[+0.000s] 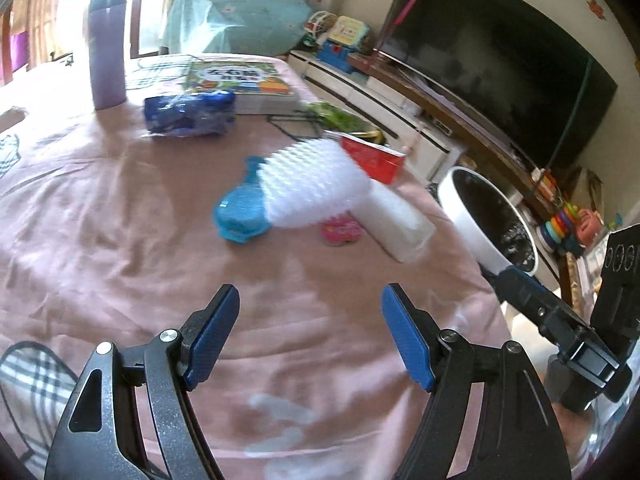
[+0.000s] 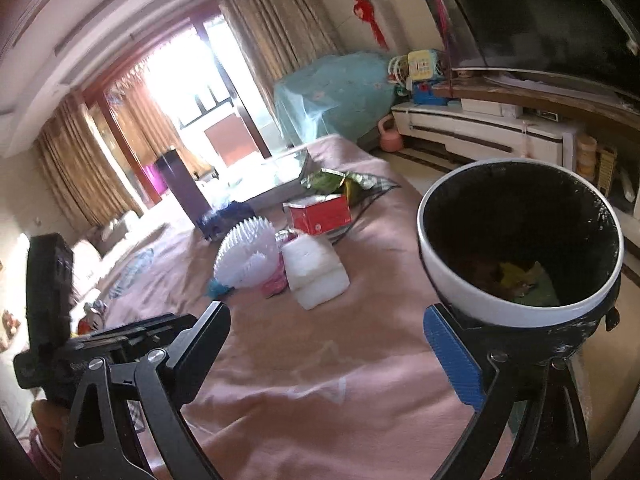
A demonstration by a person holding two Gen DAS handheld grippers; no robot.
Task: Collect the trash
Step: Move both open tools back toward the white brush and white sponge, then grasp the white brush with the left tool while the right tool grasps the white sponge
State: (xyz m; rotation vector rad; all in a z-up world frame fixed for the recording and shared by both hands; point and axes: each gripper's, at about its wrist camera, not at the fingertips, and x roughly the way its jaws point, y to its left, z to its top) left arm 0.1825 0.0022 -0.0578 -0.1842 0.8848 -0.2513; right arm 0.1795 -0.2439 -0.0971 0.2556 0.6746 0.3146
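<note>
Currently: both grippers approach the trash cluster, empty.

Left gripper [image 1: 310, 336] and right gripper [image 2: 332, 340] stand wide apart, nothing between the pads. Beyond them, the white foam net [image 1: 316, 182] overlaps the blue balloon [image 1: 236, 218]; the waste bin [image 2: 520, 240] stands right of the net. Straddle one item squarely before closing.

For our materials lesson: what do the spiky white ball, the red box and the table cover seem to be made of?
Spiky white ball: probably soft translucent plastic or rubber, with rows of moulded nubs.
Red box: likely glossy printed cardboard, with flat faces and sharp folded edges.
Table cover: matte pink woven cloth, with soft creases and wrinkles.
</note>
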